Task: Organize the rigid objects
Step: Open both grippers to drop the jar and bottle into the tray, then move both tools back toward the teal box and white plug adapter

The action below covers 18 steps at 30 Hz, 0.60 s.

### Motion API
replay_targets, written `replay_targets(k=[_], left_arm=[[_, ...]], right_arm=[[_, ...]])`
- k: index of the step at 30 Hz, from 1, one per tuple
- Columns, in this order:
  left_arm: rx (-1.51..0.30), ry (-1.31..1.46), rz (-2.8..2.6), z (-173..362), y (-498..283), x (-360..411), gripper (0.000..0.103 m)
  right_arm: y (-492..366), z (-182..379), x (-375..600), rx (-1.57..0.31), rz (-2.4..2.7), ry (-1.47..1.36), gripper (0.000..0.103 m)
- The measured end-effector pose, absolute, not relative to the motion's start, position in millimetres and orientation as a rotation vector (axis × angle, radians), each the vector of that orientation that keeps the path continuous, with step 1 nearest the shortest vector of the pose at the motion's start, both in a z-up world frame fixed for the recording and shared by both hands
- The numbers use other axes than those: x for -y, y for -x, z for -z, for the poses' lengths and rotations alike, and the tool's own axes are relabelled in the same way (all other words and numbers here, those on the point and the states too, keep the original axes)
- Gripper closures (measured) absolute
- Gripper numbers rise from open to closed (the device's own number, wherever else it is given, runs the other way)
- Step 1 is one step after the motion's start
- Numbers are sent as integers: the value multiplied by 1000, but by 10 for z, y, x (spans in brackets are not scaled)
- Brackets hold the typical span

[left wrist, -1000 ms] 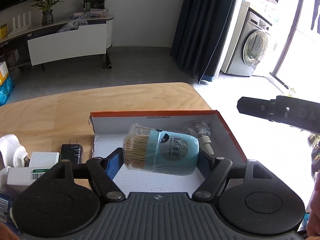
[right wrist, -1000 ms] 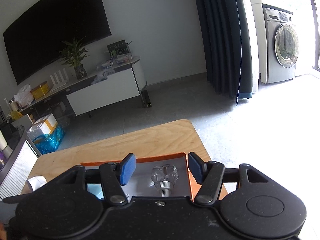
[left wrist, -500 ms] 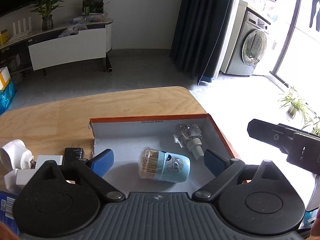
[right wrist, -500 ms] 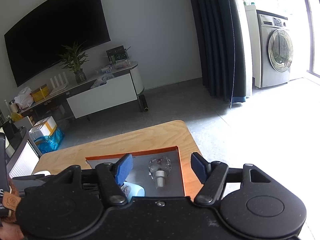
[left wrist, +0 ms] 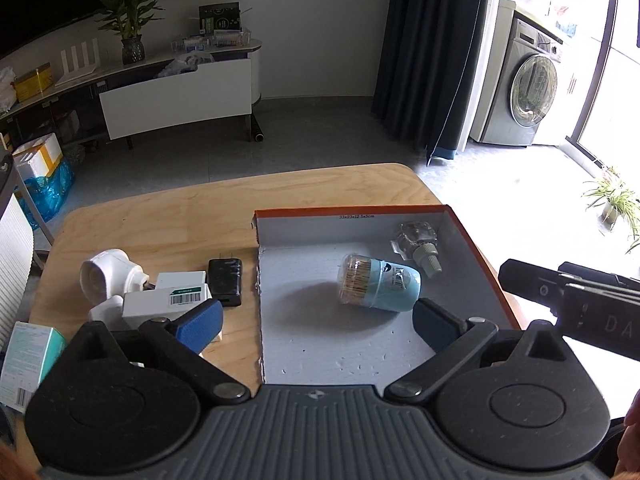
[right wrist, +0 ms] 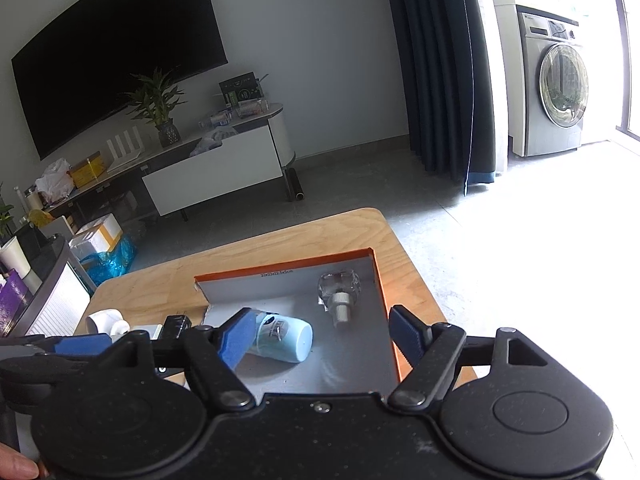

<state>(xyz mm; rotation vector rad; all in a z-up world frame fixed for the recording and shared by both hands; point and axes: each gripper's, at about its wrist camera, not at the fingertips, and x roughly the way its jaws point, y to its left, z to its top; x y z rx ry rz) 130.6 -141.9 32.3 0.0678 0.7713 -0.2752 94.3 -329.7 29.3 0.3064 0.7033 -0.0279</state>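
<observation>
- Wooden table (left wrist: 168,216) fills the foreground, with grey floor, a low TV cabinet (left wrist: 176,96), a dark curtain (left wrist: 432,52) and a washing machine (left wrist: 528,92) behind it.
- We see an orange-rimmed cardboard box (left wrist: 344,213) lying open on the table's right part.
- Inside it a pale blue toothpick jar (left wrist: 380,289) lies on its side, and a clear glass knob (left wrist: 418,240) lies near the far right corner, apart from the jar.
- Our left gripper (left wrist: 316,320) is spread wide and its jaws are opening; nothing is between the pads, and the jar lies free beyond them.
- Our right gripper (right wrist: 324,336) also has its jaws opening and grips nothing; its left pad (right wrist: 238,338) covers part of the jar in that view.
- Left of the box sit a black charger (left wrist: 225,282), white small boxes (left wrist: 168,300) and a white round fitting (left wrist: 108,276), crowded together.
- A teal carton (left wrist: 28,360) sits at the table's near left edge.
</observation>
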Motion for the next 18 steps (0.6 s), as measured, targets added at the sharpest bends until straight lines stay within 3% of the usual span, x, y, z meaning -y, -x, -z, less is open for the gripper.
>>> replay_targets(k=[18], left_arm=[[-762,-38,176,-316,-1048,888,0]], right_arm=[[-883,-319,2802,-739,-87,-263,14]])
